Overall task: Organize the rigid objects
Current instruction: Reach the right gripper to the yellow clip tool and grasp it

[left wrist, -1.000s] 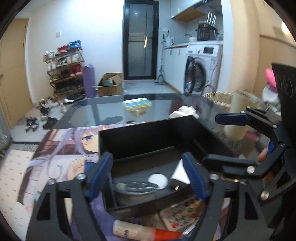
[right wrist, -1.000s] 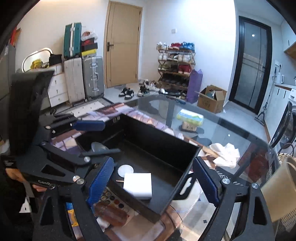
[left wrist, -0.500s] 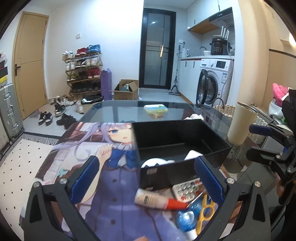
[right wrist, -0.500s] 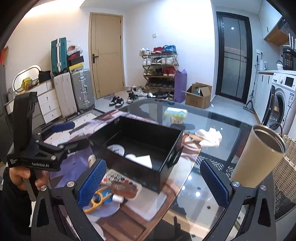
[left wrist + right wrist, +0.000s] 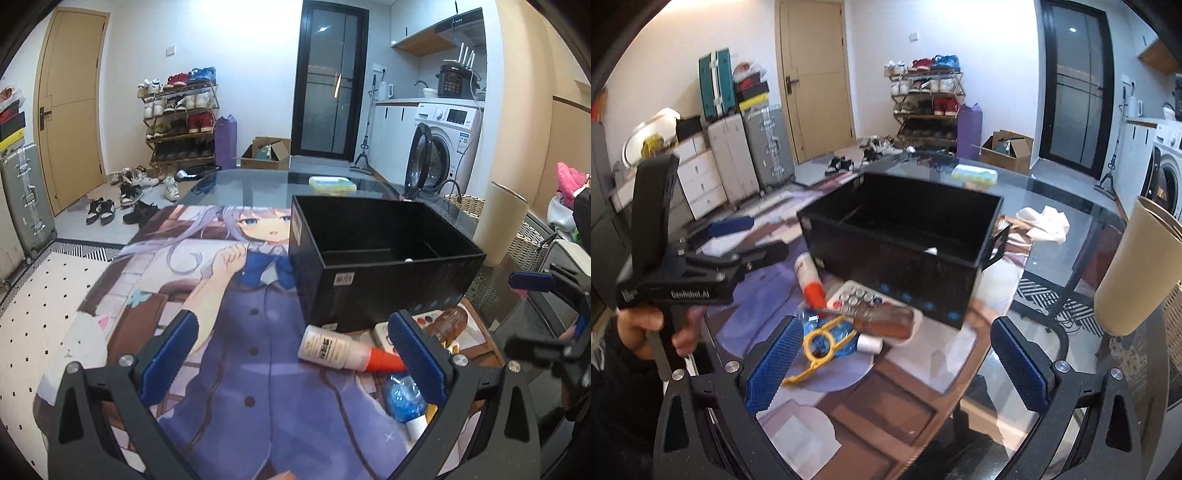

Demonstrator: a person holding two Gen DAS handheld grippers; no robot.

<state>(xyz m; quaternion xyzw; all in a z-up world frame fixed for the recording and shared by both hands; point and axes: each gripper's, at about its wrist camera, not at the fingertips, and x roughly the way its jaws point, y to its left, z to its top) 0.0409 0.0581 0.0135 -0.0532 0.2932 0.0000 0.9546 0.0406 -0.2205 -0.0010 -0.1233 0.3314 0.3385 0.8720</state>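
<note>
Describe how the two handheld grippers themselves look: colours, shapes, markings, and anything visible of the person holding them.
Both the left gripper and the right gripper have matte black angular frames with silver screws. The jaws carry blue pads with a fine gridded texture. Seen from the right wrist view, the left gripper has a pistol-style handle, a tall black slab on top and white lettering along its side. A bare hand with a dark sleeve grips it.

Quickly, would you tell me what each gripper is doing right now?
Left gripper: open, holding nothing.
Right gripper: open, holding nothing.
</note>
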